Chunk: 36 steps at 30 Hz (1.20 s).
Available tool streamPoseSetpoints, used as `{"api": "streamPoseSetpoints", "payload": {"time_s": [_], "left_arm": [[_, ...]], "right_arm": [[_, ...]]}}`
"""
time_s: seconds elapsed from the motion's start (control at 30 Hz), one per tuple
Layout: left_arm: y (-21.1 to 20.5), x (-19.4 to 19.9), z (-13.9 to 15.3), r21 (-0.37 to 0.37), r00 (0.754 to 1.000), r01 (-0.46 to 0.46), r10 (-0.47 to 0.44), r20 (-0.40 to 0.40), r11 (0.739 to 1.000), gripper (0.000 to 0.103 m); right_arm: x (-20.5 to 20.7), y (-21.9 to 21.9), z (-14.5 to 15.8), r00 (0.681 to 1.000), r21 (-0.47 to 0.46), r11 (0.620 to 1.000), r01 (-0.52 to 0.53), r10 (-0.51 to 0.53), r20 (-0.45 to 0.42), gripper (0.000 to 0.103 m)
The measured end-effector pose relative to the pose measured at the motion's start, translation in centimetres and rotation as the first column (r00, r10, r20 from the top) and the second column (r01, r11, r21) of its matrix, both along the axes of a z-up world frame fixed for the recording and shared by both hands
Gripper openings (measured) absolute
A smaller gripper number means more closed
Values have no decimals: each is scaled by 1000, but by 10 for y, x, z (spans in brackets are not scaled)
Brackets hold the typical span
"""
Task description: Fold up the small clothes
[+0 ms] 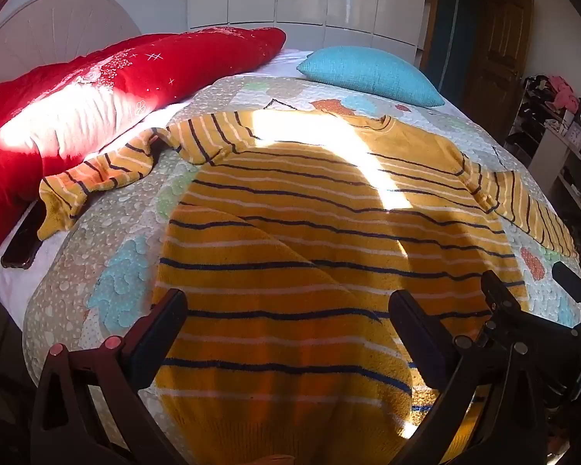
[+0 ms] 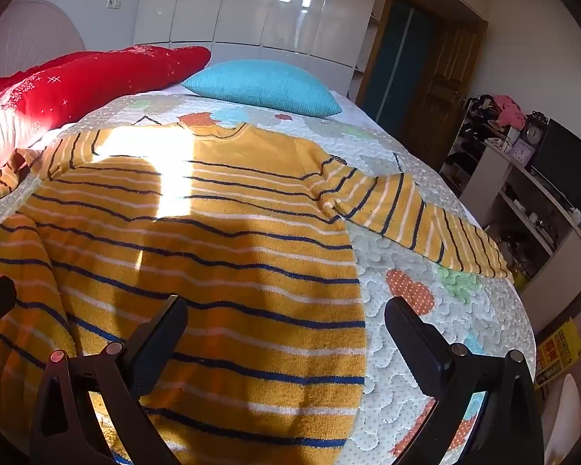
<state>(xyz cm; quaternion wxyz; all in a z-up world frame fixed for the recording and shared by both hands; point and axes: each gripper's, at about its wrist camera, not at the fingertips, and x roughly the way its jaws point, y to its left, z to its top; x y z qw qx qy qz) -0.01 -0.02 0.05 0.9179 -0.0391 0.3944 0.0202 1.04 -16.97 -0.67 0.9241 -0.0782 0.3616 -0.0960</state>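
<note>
A yellow sweater (image 1: 290,240) with navy and white stripes lies flat on the bed, neck away from me, both sleeves spread out. It also shows in the right wrist view (image 2: 197,255). Its left sleeve (image 1: 97,178) is crumpled toward the red quilt; its right sleeve (image 2: 414,217) lies out to the right. My left gripper (image 1: 288,333) is open and empty above the sweater's lower body. My right gripper (image 2: 286,337) is open and empty over the sweater's lower right edge. The right gripper also shows in the left wrist view (image 1: 530,290).
The bed has a patterned quilted cover (image 2: 426,333). A red quilt (image 1: 97,89) lies along the left, a blue pillow (image 1: 368,69) at the far side. A dark phone (image 1: 21,244) lies at the left bed edge. Shelves (image 2: 530,193) stand to the right.
</note>
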Motion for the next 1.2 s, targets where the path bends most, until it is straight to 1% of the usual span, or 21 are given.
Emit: {"api": "streamPoseSetpoints", "payload": {"time_s": [0.2, 0.23, 0.4, 0.9, 1.2], "left_arm": [[-4, -2, 1, 19, 1000, 14, -14, 12, 1000, 103], [2, 0, 1, -10, 1000, -5, 5, -7, 1000, 103], [1, 1, -6, -1, 1000, -10, 10, -18, 1000, 103], [6, 15, -50, 30, 992, -19, 23, -125, 999, 103], [3, 16, -56, 53, 991, -16, 23, -129, 998, 103]], "right_arm": [[0, 0, 0, 1000, -2, 1000, 0, 0, -1, 103], [0, 0, 0, 1000, -3, 1000, 0, 0, -1, 103], [0, 0, 0, 1000, -6, 1000, 1, -1, -2, 103], [1, -7, -9, 1000, 15, 1000, 11, -10, -29, 103], [6, -11, -18, 998, 36, 999, 19, -16, -65, 103]]}}
